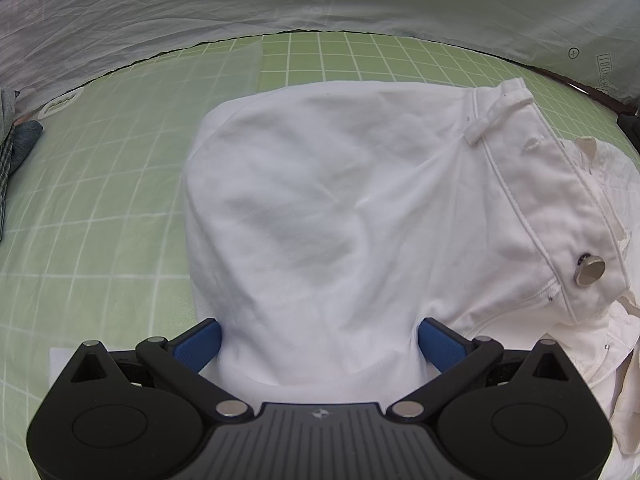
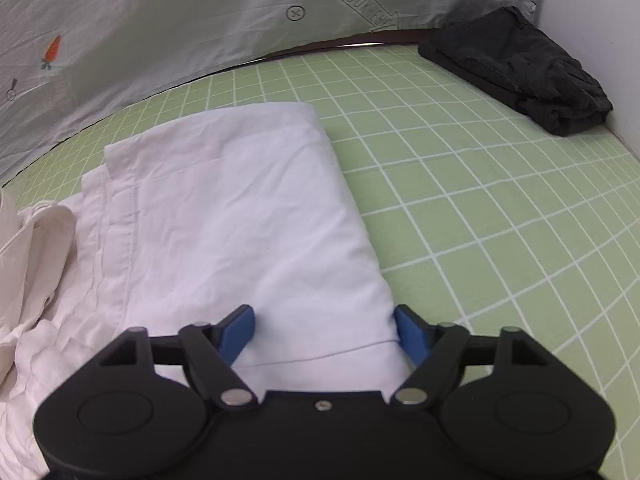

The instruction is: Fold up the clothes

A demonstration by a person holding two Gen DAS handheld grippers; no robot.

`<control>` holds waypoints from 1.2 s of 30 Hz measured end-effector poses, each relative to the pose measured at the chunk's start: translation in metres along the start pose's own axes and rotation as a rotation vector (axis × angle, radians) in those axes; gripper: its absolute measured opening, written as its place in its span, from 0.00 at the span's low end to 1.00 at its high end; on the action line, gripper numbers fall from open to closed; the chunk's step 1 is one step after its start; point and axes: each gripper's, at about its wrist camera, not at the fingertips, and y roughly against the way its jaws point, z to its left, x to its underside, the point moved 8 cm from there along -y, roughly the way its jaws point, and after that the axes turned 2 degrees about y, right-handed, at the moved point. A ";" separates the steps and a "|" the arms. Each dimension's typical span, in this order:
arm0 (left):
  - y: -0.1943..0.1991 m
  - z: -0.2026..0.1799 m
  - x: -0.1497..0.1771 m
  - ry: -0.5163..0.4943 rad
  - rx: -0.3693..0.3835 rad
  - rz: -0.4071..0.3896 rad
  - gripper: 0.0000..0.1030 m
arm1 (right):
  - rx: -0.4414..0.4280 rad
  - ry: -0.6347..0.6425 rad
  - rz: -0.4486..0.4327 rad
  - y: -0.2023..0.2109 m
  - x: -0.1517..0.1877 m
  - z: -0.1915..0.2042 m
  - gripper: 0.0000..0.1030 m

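Note:
White trousers lie folded on the green grid mat. Their waistband with a metal button is at the right in the left wrist view. My left gripper is open, its blue fingers straddling the near edge of the cloth. In the right wrist view the folded leg part lies flat. My right gripper is open, its fingers either side of the near fold.
A folded dark garment lies at the far right corner by a white wall. A grey-blue and checked cloth pile sits at the left edge. A grey printed sheet hangs behind the mat.

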 end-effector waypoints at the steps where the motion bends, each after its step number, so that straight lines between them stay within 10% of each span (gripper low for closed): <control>1: 0.000 0.000 -0.001 -0.001 0.001 0.003 1.00 | 0.010 0.034 -0.002 0.002 0.000 0.004 0.52; 4: 0.000 0.000 -0.003 -0.003 0.001 0.014 1.00 | 0.024 0.063 -0.008 0.010 -0.002 0.008 0.24; 7: 0.000 -0.001 -0.006 -0.017 -0.010 0.030 1.00 | 0.024 0.054 -0.019 0.019 -0.005 0.009 0.15; 22: 0.052 -0.009 -0.015 -0.131 0.011 -0.055 1.00 | -0.116 0.041 -0.184 0.096 -0.045 0.058 0.09; 36: 0.082 0.024 0.010 -0.077 0.014 -0.065 1.00 | -0.337 0.254 -0.195 0.107 -0.032 0.231 0.08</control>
